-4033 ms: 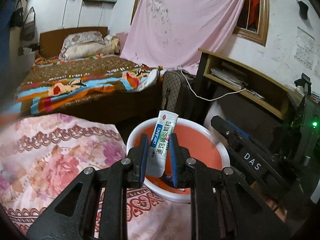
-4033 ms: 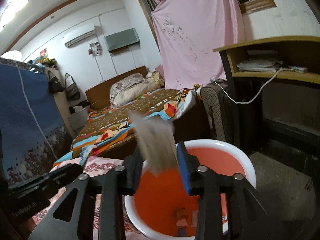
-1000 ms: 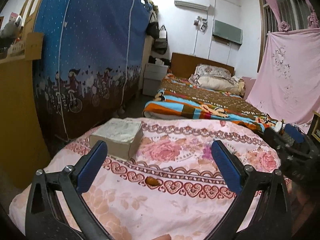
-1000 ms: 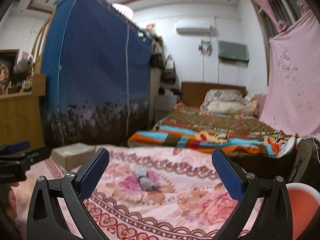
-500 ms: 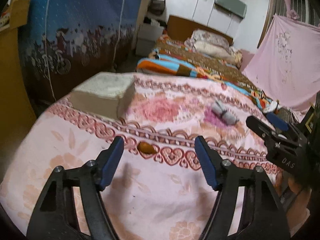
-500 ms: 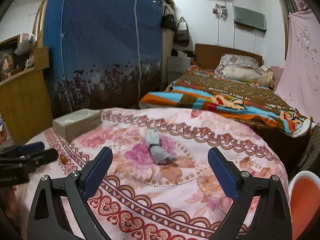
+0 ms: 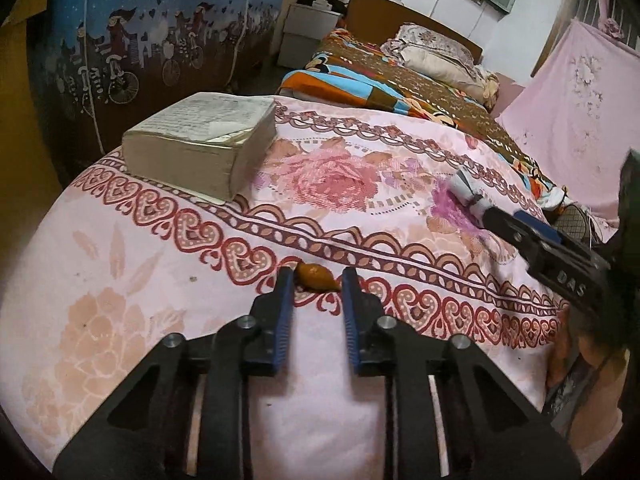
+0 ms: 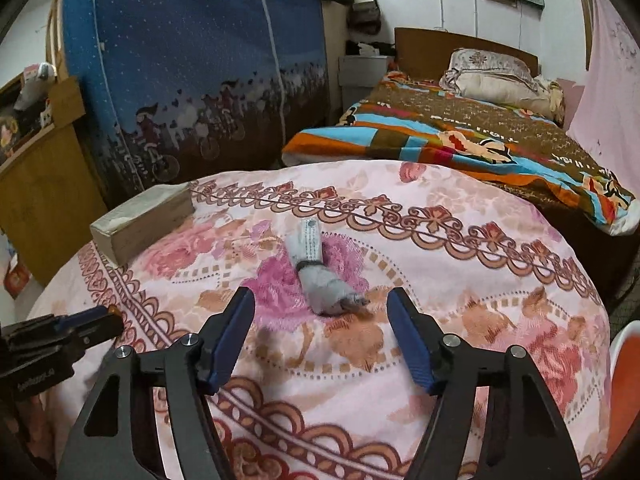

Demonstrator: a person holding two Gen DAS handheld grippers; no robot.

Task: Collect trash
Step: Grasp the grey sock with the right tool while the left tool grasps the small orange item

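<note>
A small orange-brown scrap (image 7: 316, 276) lies on the pink flowered tablecloth (image 7: 140, 320). My left gripper (image 7: 317, 280) is low over it, jaws narrowly open, with the scrap just ahead of the tips and not gripped. A crumpled grey wrapper (image 8: 320, 276) lies on the purple flower in the middle of the table and also shows in the left wrist view (image 7: 466, 188). My right gripper (image 8: 320, 300) is wide open just short of the wrapper, one finger on each side. The right gripper's fingers (image 7: 520, 232) show at the right in the left wrist view.
A thick old book (image 7: 204, 140) lies at the table's far left; it also shows in the right wrist view (image 8: 140, 220). An orange basin with a white rim (image 8: 628, 384) sits at the right edge. A bed (image 8: 460, 128) and a blue wardrobe (image 8: 180, 60) stand behind.
Four seconds ago both grippers held packets over the basin. In the last second both came down to the table: the left narrowed around the orange scrap, the right neared the grey wrapper.
</note>
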